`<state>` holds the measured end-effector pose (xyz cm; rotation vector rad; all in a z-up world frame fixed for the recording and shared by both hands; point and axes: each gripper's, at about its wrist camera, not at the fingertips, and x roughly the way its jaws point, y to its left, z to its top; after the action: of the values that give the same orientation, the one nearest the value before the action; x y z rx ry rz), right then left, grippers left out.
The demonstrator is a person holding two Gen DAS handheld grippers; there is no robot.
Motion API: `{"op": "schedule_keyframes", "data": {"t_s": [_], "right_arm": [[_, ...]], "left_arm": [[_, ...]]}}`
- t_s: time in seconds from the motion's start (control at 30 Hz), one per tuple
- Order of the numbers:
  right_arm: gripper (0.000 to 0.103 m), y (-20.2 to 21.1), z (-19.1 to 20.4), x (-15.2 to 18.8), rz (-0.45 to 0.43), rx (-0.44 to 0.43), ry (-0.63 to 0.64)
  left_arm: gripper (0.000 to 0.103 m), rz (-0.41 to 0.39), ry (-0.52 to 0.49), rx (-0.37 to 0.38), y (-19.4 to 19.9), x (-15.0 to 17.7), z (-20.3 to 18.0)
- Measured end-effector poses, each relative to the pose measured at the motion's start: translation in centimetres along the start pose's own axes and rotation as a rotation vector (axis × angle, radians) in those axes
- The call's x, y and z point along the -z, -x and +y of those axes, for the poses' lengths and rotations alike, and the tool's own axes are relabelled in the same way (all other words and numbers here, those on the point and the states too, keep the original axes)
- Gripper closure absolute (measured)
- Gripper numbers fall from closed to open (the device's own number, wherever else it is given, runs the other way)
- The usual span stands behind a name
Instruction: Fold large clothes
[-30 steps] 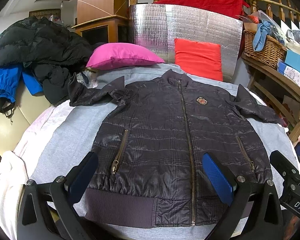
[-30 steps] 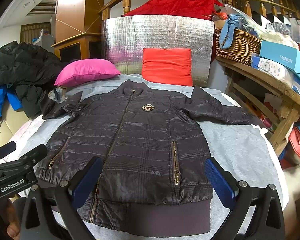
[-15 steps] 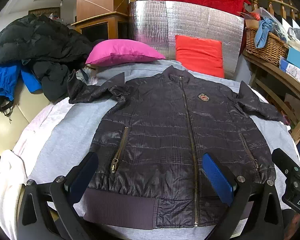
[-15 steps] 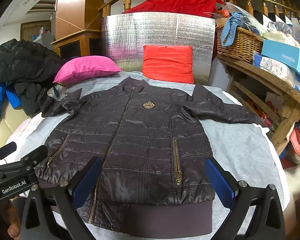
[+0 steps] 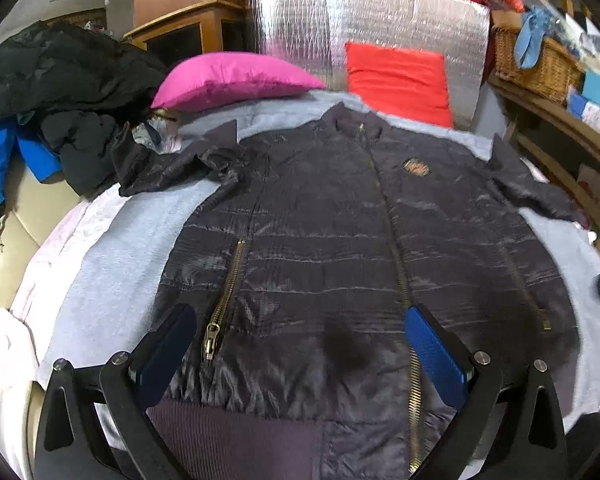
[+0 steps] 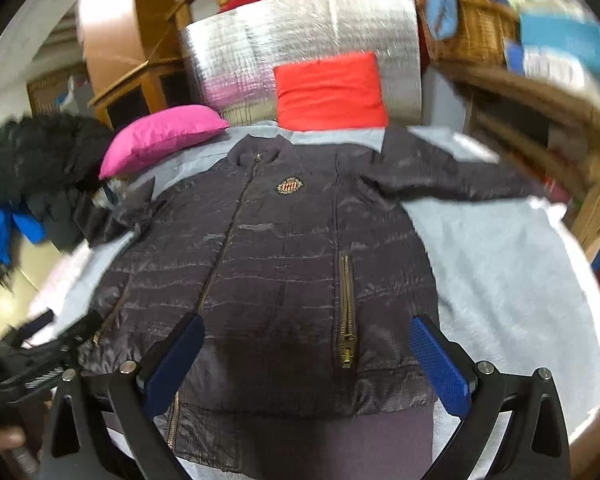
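Note:
A dark quilted zip jacket (image 5: 320,240) lies flat, front up, on a grey sheet (image 5: 112,280), sleeves spread to both sides; it also shows in the right wrist view (image 6: 284,248). My left gripper (image 5: 300,344) is open and empty, hovering over the jacket's lower left part near the pocket zipper (image 5: 224,300). My right gripper (image 6: 304,356) is open and empty over the lower right part, with a pocket zipper (image 6: 346,308) between its fingers. The left gripper's body (image 6: 40,352) shows at the lower left of the right wrist view.
A pink pillow (image 5: 232,80) and a red cushion (image 5: 400,80) lean by a silver foil panel (image 5: 360,28) at the back. Black and blue coats (image 5: 56,92) pile up at the left. A wooden shelf with a wicker basket (image 5: 536,56) stands at the right.
Both grippers have moved forward and lower over the jacket's hem. The right wrist view has tilted and blurred with motion. Both grippers stay open.

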<state>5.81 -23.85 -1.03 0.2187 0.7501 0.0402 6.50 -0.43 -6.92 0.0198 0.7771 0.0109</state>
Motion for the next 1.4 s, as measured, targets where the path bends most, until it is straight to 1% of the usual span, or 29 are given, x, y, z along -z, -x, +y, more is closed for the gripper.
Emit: {"op": "schedule_keyframes", "data": {"t_s": [0.03, 0.1, 0.23, 0.27, 0.3, 0.43, 0.5, 0.57, 0.6, 0.67, 0.77, 0.8, 0.83, 0.87, 0.9, 0.93, 0.97, 1.0, 1.03, 1.1, 1.17, 1.23, 1.3, 1.33, 1.4], "right_arm": [[0.0, -0.5, -1.6, -0.3, 0.01, -0.033, -0.039], [0.0, -1.4, -4.5, -1.0, 0.026, -0.071, -0.116], [0.0, -3.9, -14.1, -3.5, 0.014, -0.156, -0.4], [0.0, -4.4, -15.7, -4.0, 0.009, -0.17, -0.451], [0.0, -5.4, -18.8, -4.9, -0.007, -0.192, -0.547], [0.002, -9.1, -27.5, -7.6, -0.069, -0.254, -0.827], [0.008, -11.2, -30.5, -9.1, -0.085, -0.253, -0.897], [0.015, -13.3, -32.6, -10.4, -0.09, -0.25, -0.954], [0.019, -14.1, -33.3, -10.8, -0.089, -0.242, -0.969], [0.021, -16.1, -34.8, -11.9, -0.08, -0.21, -0.998], [0.024, -18.4, -35.8, -12.6, -0.051, -0.143, -1.005], [0.029, -19.1, -36.1, -12.6, -0.052, -0.134, -1.009], [0.032, -19.7, -36.3, -12.9, -0.048, -0.098, -1.009], [0.044, -20.1, -36.6, -13.1, -0.039, -0.066, -1.005], [0.07, -20.6, -36.7, -13.4, -0.019, -0.033, -1.003], [0.08, -20.9, -37.1, -13.6, 0.006, 0.002, -1.0], [0.085, -20.9, -37.2, -14.1, 0.026, 0.062, -0.97], [0.091, -20.6, -36.7, -15.2, 0.021, 0.118, -0.91], [0.092, -20.0, -35.6, -16.8, 0.006, 0.165, -0.833], [0.093, -18.1, -32.8, -20.2, -0.048, 0.209, -0.682], [0.093, -15.8, -29.4, -23.3, -0.106, 0.231, -0.563], [0.093, -12.9, -24.5, -27.3, -0.192, 0.216, -0.422], [0.093, -10.1, -17.8, -30.8, -0.276, 0.163, -0.254], [0.093, -9.0, -14.9, -31.6, -0.304, 0.143, -0.189], [0.093, -7.1, -6.8, -32.6, -0.358, 0.074, -0.005]], "left_arm": [[0.0, 0.01, 0.004, -0.005, -0.9, -0.2, 0.1], [0.0, 0.027, 0.013, -0.01, -2.6, -0.7, 0.5], [0.0, 0.047, 0.032, -0.02, -6.0, -1.6, 0.8], [0.0, 0.048, 0.037, -0.022, -6.6, -1.8, 0.8], [0.0, 0.05, 0.042, -0.024, -7.4, -1.9, 0.8], [0.0, 0.074, 0.059, -0.034, -10.4, -2.1, 1.0], [0.0, 0.096, 0.068, -0.028, -11.7, -1.7, 1.2], [0.0, 0.119, 0.082, -0.011, -12.7, -1.1, 1.4], [0.0, 0.115, 0.082, -0.009, -12.8, -1.0, 1.4], [0.0, 0.103, 0.073, 0.004, -12.9, -1.0, 1.2], [0.0, 0.09, 0.074, 0.016, -12.9, -0.9, 1.4], [0.0, 0.086, 0.074, 0.018, -12.9, -0.8, 1.4], [0.0, 0.083, 0.073, 0.02, -12.9, -0.8, 1.4], [0.0, 0.081, 0.073, 0.024, -12.8, -0.7, 1.4], [0.0, 0.078, 0.075, 0.027, -12.9, -0.7, 1.6], [0.0, 0.076, 0.076, 0.029, -12.9, -0.7, 1.6], [0.0, 0.076, 0.076, 0.029, -12.9, -0.7, 1.6], [0.0, 0.075, 0.077, 0.03, -12.9, -0.7, 1.5], [0.0, 0.073, 0.078, 0.032, -12.8, -0.7, 1.6], [0.0, 0.07, 0.082, 0.036, -12.8, -0.7, 1.6], [0.0, 0.069, 0.083, 0.037, -12.7, -0.6, 1.6], [0.0, 0.068, 0.085, 0.039, -12.6, -0.6, 1.7], [0.0, 0.067, 0.089, 0.042, -12.6, -0.6, 1.7], [0.0, 0.067, 0.09, 0.043, -12.6, -0.6, 1.7], [0.0, 0.065, 0.095, 0.047, -12.5, -0.5, 1.7]]}}
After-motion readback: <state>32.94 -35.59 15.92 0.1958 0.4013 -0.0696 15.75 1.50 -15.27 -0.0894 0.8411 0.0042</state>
